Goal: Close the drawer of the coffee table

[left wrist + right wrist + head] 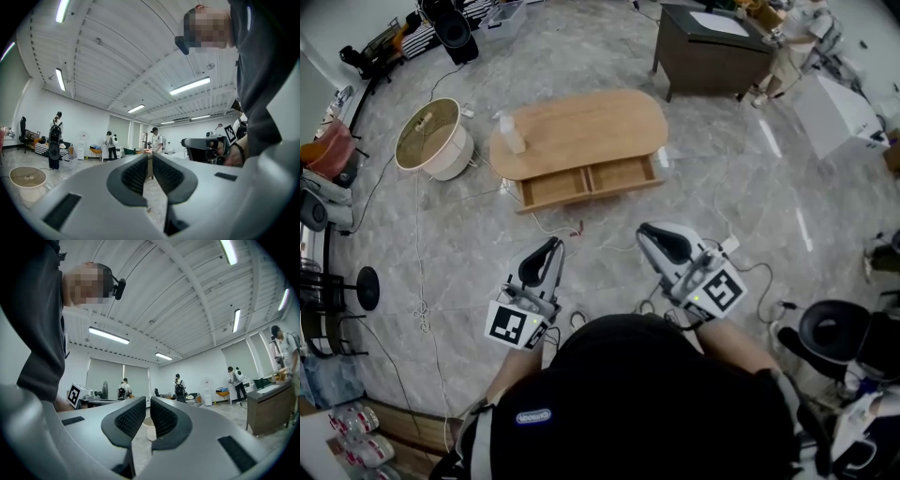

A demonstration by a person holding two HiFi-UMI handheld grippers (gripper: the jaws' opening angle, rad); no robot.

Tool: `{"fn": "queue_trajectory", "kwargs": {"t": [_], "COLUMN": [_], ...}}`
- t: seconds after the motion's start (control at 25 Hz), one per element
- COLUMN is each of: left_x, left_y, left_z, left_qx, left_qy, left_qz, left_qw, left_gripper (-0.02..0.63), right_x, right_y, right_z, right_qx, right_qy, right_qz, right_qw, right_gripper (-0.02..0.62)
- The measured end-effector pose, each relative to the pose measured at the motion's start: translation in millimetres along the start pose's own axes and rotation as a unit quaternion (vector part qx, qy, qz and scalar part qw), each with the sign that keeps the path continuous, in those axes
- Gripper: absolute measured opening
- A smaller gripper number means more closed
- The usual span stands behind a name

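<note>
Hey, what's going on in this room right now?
A person holds a gripper in each hand, standing well short of a wooden coffee table whose drawer is pulled open. The left gripper and right gripper are both shut, empty and touching nothing. A bottle stands on the tabletop. The drawer is not yet pushed in.

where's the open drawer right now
In the head view, the drawer stands pulled out from the near side of the coffee table, upper centre of the picture, with a round beige tub on the floor at its left.
</note>
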State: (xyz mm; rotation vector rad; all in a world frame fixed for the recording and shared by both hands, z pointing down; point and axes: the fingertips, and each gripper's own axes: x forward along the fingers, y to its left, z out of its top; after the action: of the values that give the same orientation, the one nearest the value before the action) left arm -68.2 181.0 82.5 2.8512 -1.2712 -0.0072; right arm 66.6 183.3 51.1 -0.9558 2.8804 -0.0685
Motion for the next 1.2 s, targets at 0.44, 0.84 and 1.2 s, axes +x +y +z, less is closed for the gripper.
{"fn": "queue_trajectory", "kwargs": {"t": [0.44, 0.84, 1.2], "left_x": [1.4, -7.7, -11.9], "left_y": [-0.9, 12.3, 18.7], "left_z": [-0.9, 2.9, 3.0], "left_qx": [-0.007, 0.011, 0.014], "left_qy": [0.002, -0.025, -0.027], "left_qz": [-0.003, 0.04, 0.053], "left_qw": [1.0, 0.9988, 0.9981], "left_gripper": [0.098, 0.258, 0.262], "right_x": [7.5, 2.0, -1.2], "right_y": [6.8, -2.4, -12.8], "right_z": [-0.7, -5.8, -6.4], "right_qx": [0.004, -0.016, -0.02], "right_qy": [0.0, -0.012, -0.011], "right_qz": [0.018, -0.003, -0.025], "right_qw": [1.0, 1.0, 0.999], "right_gripper": [0.137, 0.235, 0.239]}}
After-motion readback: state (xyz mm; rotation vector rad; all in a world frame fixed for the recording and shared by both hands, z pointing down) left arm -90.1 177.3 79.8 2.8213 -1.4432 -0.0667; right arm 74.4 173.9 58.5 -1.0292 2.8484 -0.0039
